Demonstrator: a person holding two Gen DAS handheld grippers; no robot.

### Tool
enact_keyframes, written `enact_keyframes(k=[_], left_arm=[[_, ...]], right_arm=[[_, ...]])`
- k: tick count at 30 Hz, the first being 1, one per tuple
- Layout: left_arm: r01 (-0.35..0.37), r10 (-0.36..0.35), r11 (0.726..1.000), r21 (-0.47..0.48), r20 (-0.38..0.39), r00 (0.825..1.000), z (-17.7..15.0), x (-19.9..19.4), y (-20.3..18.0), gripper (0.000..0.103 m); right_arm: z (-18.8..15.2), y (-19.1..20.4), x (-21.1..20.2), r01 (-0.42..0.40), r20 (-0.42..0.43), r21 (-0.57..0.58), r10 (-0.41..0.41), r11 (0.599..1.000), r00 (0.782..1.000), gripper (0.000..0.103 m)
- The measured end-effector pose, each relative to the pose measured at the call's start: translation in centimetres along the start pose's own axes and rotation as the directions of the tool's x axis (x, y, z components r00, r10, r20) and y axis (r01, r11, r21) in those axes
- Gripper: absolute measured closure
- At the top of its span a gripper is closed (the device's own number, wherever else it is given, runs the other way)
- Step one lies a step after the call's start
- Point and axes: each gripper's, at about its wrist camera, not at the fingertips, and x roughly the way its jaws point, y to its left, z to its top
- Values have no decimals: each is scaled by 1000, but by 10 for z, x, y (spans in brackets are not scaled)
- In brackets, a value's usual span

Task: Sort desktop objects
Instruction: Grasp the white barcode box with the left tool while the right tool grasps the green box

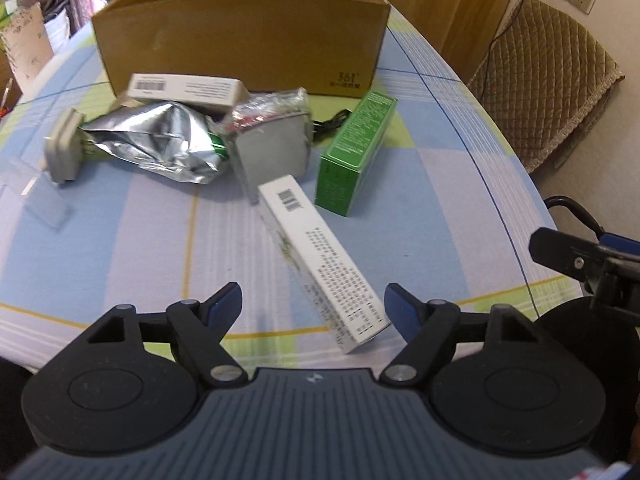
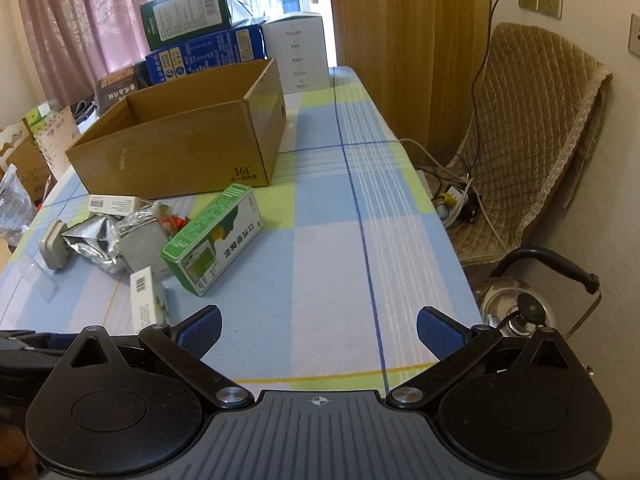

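A long white box (image 1: 320, 260) lies on the checked tablecloth, its near end between my left gripper's (image 1: 314, 308) open fingers, closer to the right pad. Behind it lie a green box (image 1: 354, 152), a silver foil bag (image 1: 160, 140), a clear-wrapped grey pack (image 1: 272, 148), another white box (image 1: 186, 90) and a grey block (image 1: 62, 148). An open cardboard box (image 1: 240, 36) stands behind them. My right gripper (image 2: 318, 332) is open and empty above bare cloth; the green box (image 2: 214, 238) and the white box (image 2: 146, 304) are to its left.
A clear plastic stand (image 1: 38, 196) sits at the left. Stacked cartons (image 2: 200, 36) stand behind the cardboard box (image 2: 180, 140). The table's right edge drops to a padded chair (image 2: 532, 140), a kettle (image 2: 516, 308) and cables on the floor.
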Motion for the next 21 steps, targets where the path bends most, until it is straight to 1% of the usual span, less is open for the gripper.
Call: enact_keyframes(k=[2, 4, 6, 8, 9, 10, 11, 12, 13, 17, 21], left_arm=[[9, -9, 1000, 5, -13, 1000, 1, 7, -2, 29], [15, -15, 1000, 5, -28, 999, 2, 15, -3, 37], [21, -20, 1000, 3, -39, 999, 2, 23, -4, 42], [21, -20, 1000, 2, -46, 999, 2, 29, -3, 50], [16, -16, 1000, 6, -51, 999, 2, 31, -3, 60], [13, -12, 1000, 9, -57, 998, 2, 32, -1, 67], [10, -9, 1000, 8, -63, 998, 2, 33, 1, 69], [11, -11, 1000, 5, -69, 998, 1, 33, 4, 77], [9, -9, 1000, 5, -70, 998, 1, 32, 8, 81], [-16, 17, 1000, 3, -63, 998, 0, 27, 24, 82], [-48, 48, 999, -9, -51, 998, -1, 21, 40, 82]], right_arm=[[1, -2, 4, 0, -8, 4, 0, 1000, 1000, 2], [3, -2, 8, 0, -15, 8, 0, 1000, 1000, 2], [6, -3, 10, 0, -17, 8, 0, 1000, 1000, 2], [9, 0, 13, 3, -19, 1, -3, 1000, 1000, 2], [10, 1, 15, 2, -21, -2, -2, 1000, 1000, 2], [11, 2, 17, 1, -23, -5, -1, 1000, 1000, 2], [12, 5, 20, -2, -25, -9, 2, 1000, 1000, 2], [12, 8, 22, -6, -29, -12, 6, 1000, 1000, 2], [13, 10, 25, -14, -34, -13, 14, 1000, 999, 2], [16, 29, 35, -69, -58, -14, 68, 998, 996, 2], [23, 53, 47, -103, -65, -36, 101, 994, 993, 2]])
